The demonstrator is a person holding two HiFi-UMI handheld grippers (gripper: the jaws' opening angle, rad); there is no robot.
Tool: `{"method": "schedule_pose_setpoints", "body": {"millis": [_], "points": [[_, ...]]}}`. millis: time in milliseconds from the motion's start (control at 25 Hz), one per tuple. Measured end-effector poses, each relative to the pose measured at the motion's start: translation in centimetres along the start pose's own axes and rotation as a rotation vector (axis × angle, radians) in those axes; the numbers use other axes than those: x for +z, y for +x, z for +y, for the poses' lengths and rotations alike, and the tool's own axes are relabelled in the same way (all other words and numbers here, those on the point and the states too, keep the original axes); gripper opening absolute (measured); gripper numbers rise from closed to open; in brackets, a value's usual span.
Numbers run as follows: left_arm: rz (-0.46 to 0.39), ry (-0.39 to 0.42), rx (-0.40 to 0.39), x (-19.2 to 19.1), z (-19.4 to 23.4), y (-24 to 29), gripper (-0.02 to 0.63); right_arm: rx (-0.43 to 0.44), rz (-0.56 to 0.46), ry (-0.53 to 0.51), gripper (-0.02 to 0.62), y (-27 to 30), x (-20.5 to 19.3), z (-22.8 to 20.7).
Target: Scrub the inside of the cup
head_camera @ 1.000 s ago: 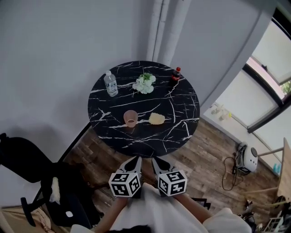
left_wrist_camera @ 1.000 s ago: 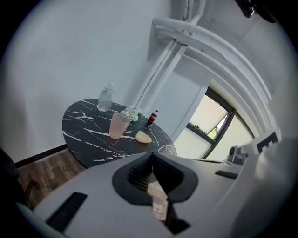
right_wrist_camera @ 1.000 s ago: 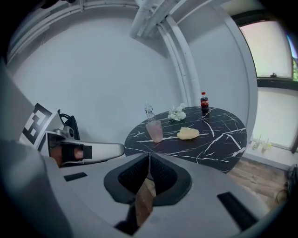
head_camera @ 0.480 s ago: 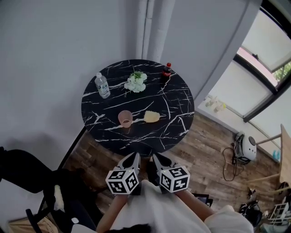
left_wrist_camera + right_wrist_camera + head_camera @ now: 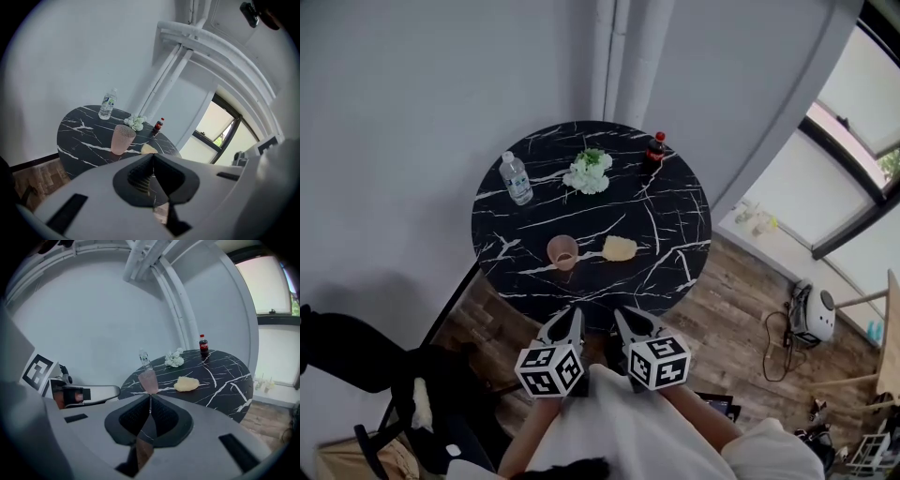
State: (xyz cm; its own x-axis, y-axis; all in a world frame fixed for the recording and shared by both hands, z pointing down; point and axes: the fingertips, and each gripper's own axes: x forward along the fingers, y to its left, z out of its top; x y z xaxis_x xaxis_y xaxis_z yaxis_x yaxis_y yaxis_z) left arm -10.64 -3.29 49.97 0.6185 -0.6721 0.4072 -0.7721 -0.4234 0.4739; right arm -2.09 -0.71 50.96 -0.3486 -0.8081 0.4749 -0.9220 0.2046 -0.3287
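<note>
A pink textured cup (image 5: pixel 562 251) stands upright on the round black marble table (image 5: pixel 675 244), and a yellow sponge (image 5: pixel 621 247) lies just to its right. Both also show in the left gripper view, cup (image 5: pixel 122 138) and sponge (image 5: pixel 148 148), and in the right gripper view, cup (image 5: pixel 148 380) and sponge (image 5: pixel 186 384). My left gripper (image 5: pixel 574 317) and right gripper (image 5: pixel 622 317) hang side by side short of the table's near edge, apart from both things. Each has its jaws shut with nothing between them.
At the table's far side stand a clear water bottle (image 5: pixel 516 177), a white flower bunch (image 5: pixel 589 172) and a small cola bottle (image 5: pixel 656 148). A black chair (image 5: pixel 384 375) sits at the lower left. Wooden floor with cables and gear lies to the right.
The table has shifted in the head view, and both grippers have drawn closer to its near edge. Their jaws stayed shut.
</note>
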Motion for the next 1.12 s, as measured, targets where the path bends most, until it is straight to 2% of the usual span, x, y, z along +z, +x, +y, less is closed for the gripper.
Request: {"method": "schedule_pose_setpoints", "body": {"millis": [240,520,560,600,640,680,760,920,1120], "points": [[0.012,0.032,0.079,1.1,1.3,2.4,0.011,0.051,0.041,-0.018,0.035,2.7,1.5,-1.1],[-0.001,-0.012,0.191,1.6,4.0,4.4,0.017,0.068,0.051,-0.005,0.035,4.7,3.3,-3.4],[-0.003,-0.012,0.203,1.6,4.3,4.7,0.038,0.07,0.054,-0.005,0.035,4.9,3.5,-3.6],[-0.007,-0.012,0.213,1.6,4.6,5.0,0.103,0.073,0.059,-0.007,0.035,5.1,3.6,-3.9],[-0.013,-0.013,0.222,1.6,4.8,5.3,0.141,0.077,0.063,-0.009,0.035,5.3,3.7,-4.1],[-0.022,-0.014,0.232,1.7,5.0,5.6,0.154,0.08,0.068,-0.012,0.035,5.5,3.8,-4.3],[-0.034,-0.01,0.244,1.9,5.5,6.3,0.232,0.086,0.075,-0.018,0.035,5.9,4.1,-4.7],[-0.036,0.015,0.287,2.0,6.6,8.1,0.346,0.09,0.086,-0.024,0.035,6.4,4.5,-5.5],[-0.01,0.043,0.329,1.7,7.9,10.0,0.371,0.073,0.098,-0.014,0.035,6.7,4.7,-6.9]]}}
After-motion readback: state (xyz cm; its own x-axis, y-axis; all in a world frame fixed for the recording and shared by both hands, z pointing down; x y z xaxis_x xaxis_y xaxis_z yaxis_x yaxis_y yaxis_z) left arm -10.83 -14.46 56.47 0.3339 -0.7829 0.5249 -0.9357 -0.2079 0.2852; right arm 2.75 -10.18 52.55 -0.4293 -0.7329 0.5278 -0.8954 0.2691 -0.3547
